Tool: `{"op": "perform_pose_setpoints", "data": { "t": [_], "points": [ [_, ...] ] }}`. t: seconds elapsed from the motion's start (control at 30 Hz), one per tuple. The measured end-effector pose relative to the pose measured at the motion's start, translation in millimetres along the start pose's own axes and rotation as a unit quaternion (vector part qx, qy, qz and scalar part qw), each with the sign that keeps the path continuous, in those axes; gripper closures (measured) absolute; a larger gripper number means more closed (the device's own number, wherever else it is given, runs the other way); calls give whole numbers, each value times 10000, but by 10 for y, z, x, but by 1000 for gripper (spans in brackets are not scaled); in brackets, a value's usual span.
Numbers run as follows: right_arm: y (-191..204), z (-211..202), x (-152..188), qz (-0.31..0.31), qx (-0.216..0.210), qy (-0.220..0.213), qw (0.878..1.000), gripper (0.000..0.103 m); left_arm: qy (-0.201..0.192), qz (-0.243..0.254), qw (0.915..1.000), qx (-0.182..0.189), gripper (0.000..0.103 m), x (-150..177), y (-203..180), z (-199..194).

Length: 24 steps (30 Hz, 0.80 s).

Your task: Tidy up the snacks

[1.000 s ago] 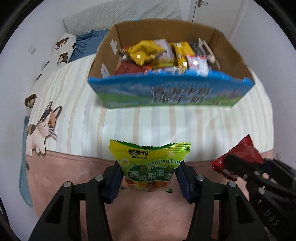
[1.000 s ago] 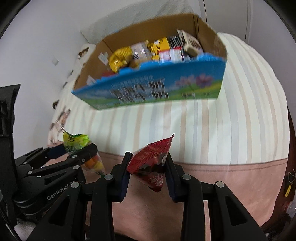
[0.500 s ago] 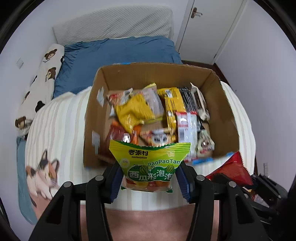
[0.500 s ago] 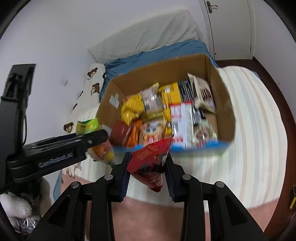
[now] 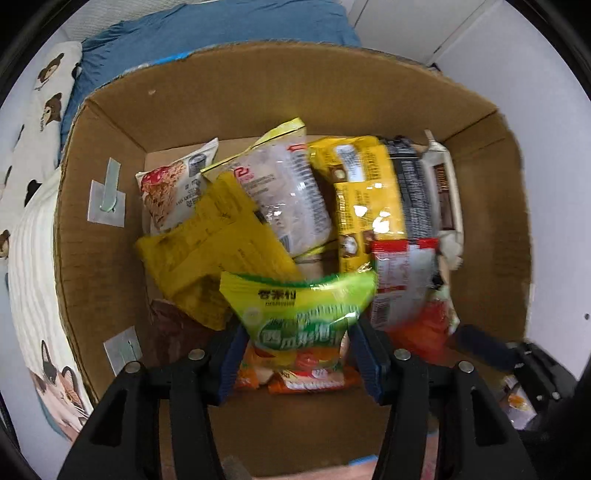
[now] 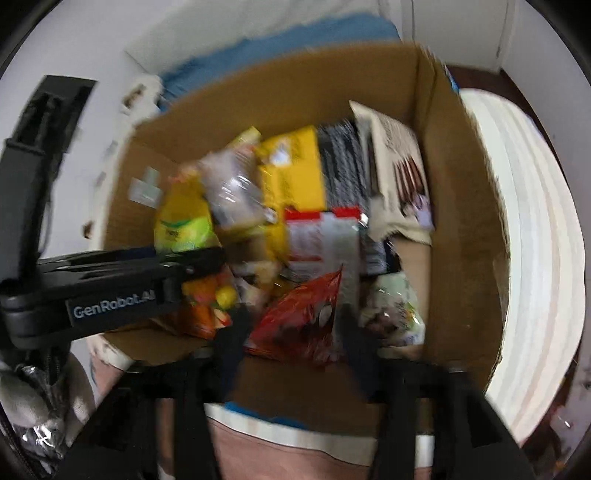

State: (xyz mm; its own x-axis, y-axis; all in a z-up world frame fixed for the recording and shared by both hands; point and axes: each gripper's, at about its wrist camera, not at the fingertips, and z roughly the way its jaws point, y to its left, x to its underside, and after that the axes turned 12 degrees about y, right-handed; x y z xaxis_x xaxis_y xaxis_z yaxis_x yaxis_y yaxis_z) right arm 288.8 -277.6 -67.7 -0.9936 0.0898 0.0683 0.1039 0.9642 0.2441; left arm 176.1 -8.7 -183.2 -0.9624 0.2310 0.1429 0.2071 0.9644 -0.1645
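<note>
An open cardboard box [image 5: 96, 221] holding several snack packets fills both views. My left gripper [image 5: 299, 332] points down into its near side. A green snack packet [image 5: 299, 306] sits between its blue pads, which still touch it as the jaws start opening. My right gripper [image 6: 293, 325] is beside it over the box [image 6: 461, 221]. Its jaws are opening and stand wider than the red snack packet [image 6: 303, 317], which is loose between them. The left gripper [image 6: 207, 258] with the green packet [image 6: 184, 225] shows at the left of the right wrist view.
Inside the box lie a yellow packet [image 5: 221, 243], a clear packet [image 5: 288, 192], a yellow bar pack [image 5: 365, 199] and a red-and-white pack [image 5: 402, 280]. The box sits on a striped bedsheet [image 6: 535, 258]. A blue blanket [image 5: 207, 33] lies beyond it.
Both grippers moved forward from the bed's edge to above the box, carrying the packets. The right jaws have spread away from the red packet; the green packet stays between the left pads.
</note>
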Motion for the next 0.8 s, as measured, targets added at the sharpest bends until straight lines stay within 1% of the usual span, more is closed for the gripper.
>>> {"op": "perform_pose_setpoints", "data": {
  "t": [0.03,0.07,0.1,0.13,0.17,0.27,0.33,0.4,0.5,0.7,0.8],
  "points": [
    [-3,3,-20,-33,83,9,10000,18,-3,-14,10000,-32,34,-6,1,14],
    [-9,3,-32,-42,134,15,9999,18,-7,-49,10000,-42,28,-9,6,20],
    [-21,3,-47,-22,185,41,9998,17,-21,-76,10000,-6,19,-10,15,19],
    [-30,14,-61,-14,229,82,9997,11,-44,-92,9999,11,19,-8,21,15],
    [-39,25,-75,-8,285,119,9995,7,-64,-105,9999,14,19,-6,25,7],
    [-61,54,-126,-2,393,170,9991,7,-75,-152,9998,-57,19,14,35,-9],
    [-85,57,-141,52,400,180,9990,7,-116,-160,9998,-104,19,48,50,-45],
    [-106,67,-140,87,412,165,9990,7,-183,-165,9994,-251,19,89,58,-75],
    [-133,56,-135,115,377,143,9991,7,-232,-189,9991,-313,19,127,68,-108],
    [-120,-44,-31,148,343,22,9993,7,-325,-220,9986,-348,19,311,102,-158],
    [-87,-119,51,134,377,-132,9991,7,-441,-221,9985,-243,19,418,120,-242]
  ]
}}
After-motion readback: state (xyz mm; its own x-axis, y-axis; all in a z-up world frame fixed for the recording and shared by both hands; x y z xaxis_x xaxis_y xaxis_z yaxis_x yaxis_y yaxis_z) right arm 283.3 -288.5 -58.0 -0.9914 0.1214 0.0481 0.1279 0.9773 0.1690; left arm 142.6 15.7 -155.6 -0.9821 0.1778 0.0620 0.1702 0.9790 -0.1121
